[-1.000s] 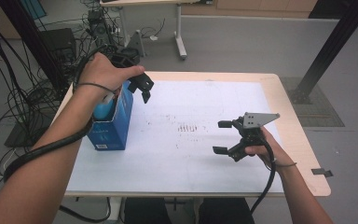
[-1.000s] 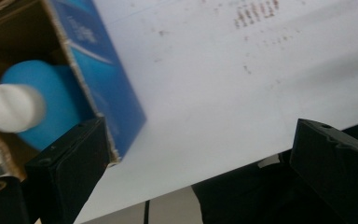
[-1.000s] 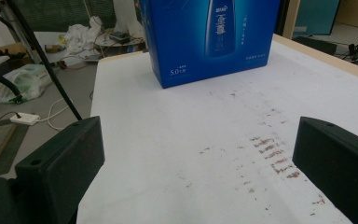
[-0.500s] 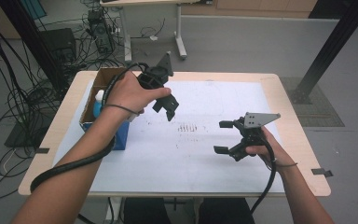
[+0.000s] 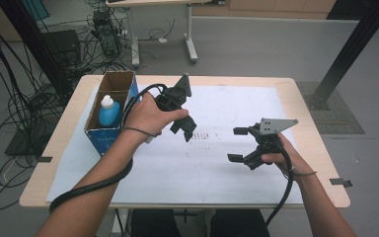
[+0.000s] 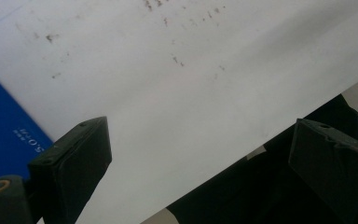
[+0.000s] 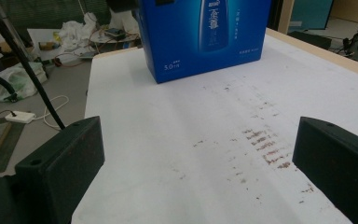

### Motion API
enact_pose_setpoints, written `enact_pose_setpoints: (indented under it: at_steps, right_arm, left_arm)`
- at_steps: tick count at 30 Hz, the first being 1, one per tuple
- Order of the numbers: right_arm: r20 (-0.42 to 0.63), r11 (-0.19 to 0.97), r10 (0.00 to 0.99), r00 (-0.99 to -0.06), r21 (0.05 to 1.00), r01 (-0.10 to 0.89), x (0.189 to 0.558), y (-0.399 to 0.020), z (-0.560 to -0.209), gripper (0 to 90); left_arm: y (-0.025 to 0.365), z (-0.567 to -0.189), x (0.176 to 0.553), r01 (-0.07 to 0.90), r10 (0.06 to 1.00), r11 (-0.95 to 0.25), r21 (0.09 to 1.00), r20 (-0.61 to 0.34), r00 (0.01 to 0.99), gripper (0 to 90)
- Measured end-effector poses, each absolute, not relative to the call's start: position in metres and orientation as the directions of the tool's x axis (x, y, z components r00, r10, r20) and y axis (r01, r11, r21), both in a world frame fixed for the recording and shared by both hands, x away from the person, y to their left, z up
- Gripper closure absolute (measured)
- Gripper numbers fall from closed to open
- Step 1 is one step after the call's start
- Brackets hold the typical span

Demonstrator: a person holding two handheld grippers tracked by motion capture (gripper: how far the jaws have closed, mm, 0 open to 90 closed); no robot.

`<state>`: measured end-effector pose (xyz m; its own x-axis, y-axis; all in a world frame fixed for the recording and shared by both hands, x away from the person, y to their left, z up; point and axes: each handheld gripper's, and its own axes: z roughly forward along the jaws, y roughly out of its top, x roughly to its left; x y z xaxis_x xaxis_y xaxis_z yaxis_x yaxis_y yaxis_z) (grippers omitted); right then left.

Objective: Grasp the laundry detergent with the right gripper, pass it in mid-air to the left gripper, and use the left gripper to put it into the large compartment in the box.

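The wooden table (image 5: 310, 129) under my hands is covered by a white paper sheet (image 5: 187, 168) speckled with small brown marks, and cables sprawl over the grey floor beyond it. At the sheet's far left corner stands the blue cardboard box with an open brown top (image 5: 109, 118), and the white-capped blue bottle (image 5: 108, 110) sits upright inside it. I hold my left gripper (image 5: 180, 109) just to the right of the box, above the paper, its jaws spread wide with nothing between them; in the left gripper view the box's blue wall (image 6: 4, 121) sits at the left edge. My right gripper (image 5: 241, 144) hovers well apart, low over the right half of the sheet, jaws also wide and empty, and its view looks across the stained paper to the box's printed face (image 7: 205, 32). The risk I see is the box: it is tall and light, so if I swing my left gripper or its trailing cable (image 5: 94, 185) back toward it carelessly, I could knock it over or push it off the near edge, spilling the bottle out.
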<state>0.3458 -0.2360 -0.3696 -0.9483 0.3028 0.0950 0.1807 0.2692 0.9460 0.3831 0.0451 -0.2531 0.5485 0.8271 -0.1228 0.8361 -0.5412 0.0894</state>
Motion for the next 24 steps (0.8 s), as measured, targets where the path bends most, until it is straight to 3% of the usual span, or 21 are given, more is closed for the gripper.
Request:
enact_pose_setpoints:
  at_steps: [24]
  right_arm:
    - [0.096,0.269,0.310,-0.946,0.945,0.184,0.345,-0.238,-0.371,2.1]
  left_arm:
    - [0.047,-0.293,0.380,0.846,0.837,-0.531,0.047,-0.130,0.532,6.4]
